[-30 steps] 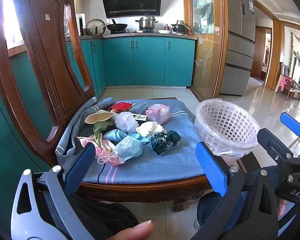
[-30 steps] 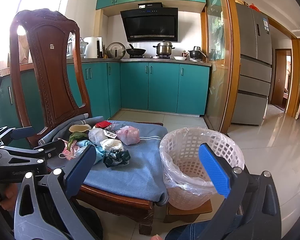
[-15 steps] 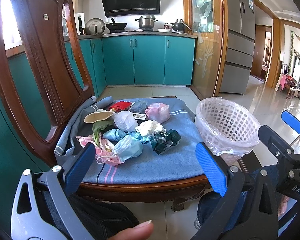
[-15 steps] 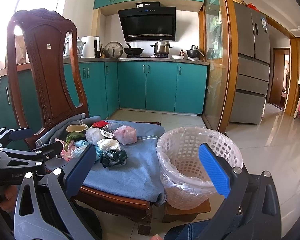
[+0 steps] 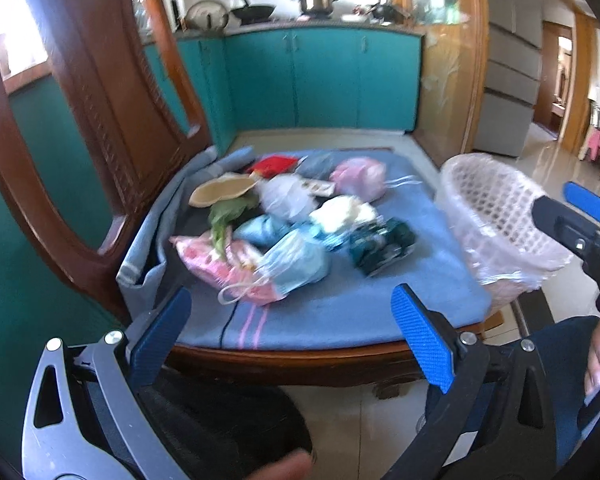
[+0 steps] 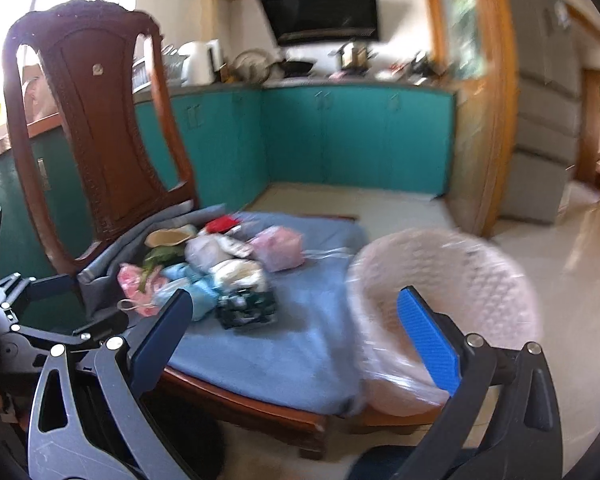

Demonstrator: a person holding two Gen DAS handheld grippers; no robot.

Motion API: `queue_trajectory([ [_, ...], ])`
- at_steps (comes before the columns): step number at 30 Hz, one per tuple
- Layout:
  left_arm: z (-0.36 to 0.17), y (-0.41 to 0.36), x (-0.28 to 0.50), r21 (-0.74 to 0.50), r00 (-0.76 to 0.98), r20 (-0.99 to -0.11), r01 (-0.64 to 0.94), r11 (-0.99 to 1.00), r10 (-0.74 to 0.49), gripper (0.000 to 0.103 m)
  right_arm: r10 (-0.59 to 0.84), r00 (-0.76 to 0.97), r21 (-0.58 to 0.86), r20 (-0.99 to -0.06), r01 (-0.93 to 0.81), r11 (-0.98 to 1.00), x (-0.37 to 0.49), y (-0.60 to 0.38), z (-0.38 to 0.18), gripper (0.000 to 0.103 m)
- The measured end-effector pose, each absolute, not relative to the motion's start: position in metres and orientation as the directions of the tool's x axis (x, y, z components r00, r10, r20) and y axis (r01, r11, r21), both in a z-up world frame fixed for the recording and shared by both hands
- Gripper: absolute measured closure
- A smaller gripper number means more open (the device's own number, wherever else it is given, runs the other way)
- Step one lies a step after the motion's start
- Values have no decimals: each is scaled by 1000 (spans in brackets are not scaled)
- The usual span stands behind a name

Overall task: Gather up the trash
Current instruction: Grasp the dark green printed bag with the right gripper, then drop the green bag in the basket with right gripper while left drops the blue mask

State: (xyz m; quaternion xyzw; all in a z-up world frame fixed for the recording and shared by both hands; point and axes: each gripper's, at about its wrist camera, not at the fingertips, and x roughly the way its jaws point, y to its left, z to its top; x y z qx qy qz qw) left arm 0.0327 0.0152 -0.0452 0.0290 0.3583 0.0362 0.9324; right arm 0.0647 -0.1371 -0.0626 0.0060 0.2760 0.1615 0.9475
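Both tongs are spread wide and hold nothing: the left gripper [image 5: 292, 340] hangs at the chair's front edge, the right gripper [image 6: 296, 336] between the cushion and the basket. The trash pile [image 5: 292, 220] lies on the blue cushion [image 5: 340, 304], all crumpled masks, bags and wrappers (light, soft, probably slippery), best pinched by a bunched fold. The lined white basket [image 6: 460, 280] beside the seat looks empty, though blur hides its bottom.

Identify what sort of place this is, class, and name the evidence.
Most likely a home kitchen: teal cabinets under a counter with pots, a range hood above, a tall fridge, and a carved wooden chair.
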Motion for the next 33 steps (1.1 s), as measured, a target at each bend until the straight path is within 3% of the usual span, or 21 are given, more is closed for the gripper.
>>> queue_trajectory([
  [2, -51, 28, 39, 79, 721, -683, -82, 993, 114, 5, 286, 770, 43, -571, -320, 946, 89, -121, -73, 42],
  [4, -56, 39, 45, 78, 707, -694, -116, 990, 137, 13, 276, 749, -18, -602, -358, 934, 116, -100, -81, 58],
  [7, -62, 53, 55, 75, 678, -717, -151, 986, 159, 18, 367, 619, 20, -694, -493, 870, 160, -69, -103, 58],
  [9, -63, 55, 57, 74, 676, -716, -170, 983, 171, 18, 358, 580, 5, -732, -521, 854, 176, -53, -121, 45],
  [10, -63, 58, 60, 66, 675, -718, -180, 981, 172, 17, 359, 566, 0, -742, -535, 845, 181, -46, -130, 34],
  [11, -64, 59, 63, 59, 672, -720, -185, 981, 170, 14, 370, 547, 11, -751, -550, 835, 184, -42, -140, 31],
  [16, -73, 59, 85, 43, 645, -748, -192, 980, 160, 12, 317, 517, -1, -795, -524, 851, 196, -40, -173, 31],
  [19, -78, 54, 102, 39, 646, -748, -191, 981, 155, 12, 350, 481, 51, -804, -530, 846, 198, -49, -173, 48],
  [25, -88, 37, 128, 52, 635, -761, -147, 988, 135, 13, 400, 518, 83, -756, -530, 844, 191, -77, -145, 51],
  [28, -93, 19, 137, 154, 635, -747, -122, 980, 197, 23, 413, 553, 92, -723, -516, 852, 192, -89, -133, 51],
  [33, -108, -5, 148, 273, 601, -756, -71, 959, 260, 24, 414, 591, 97, -692, -493, 865, 193, -103, -120, 50],
])
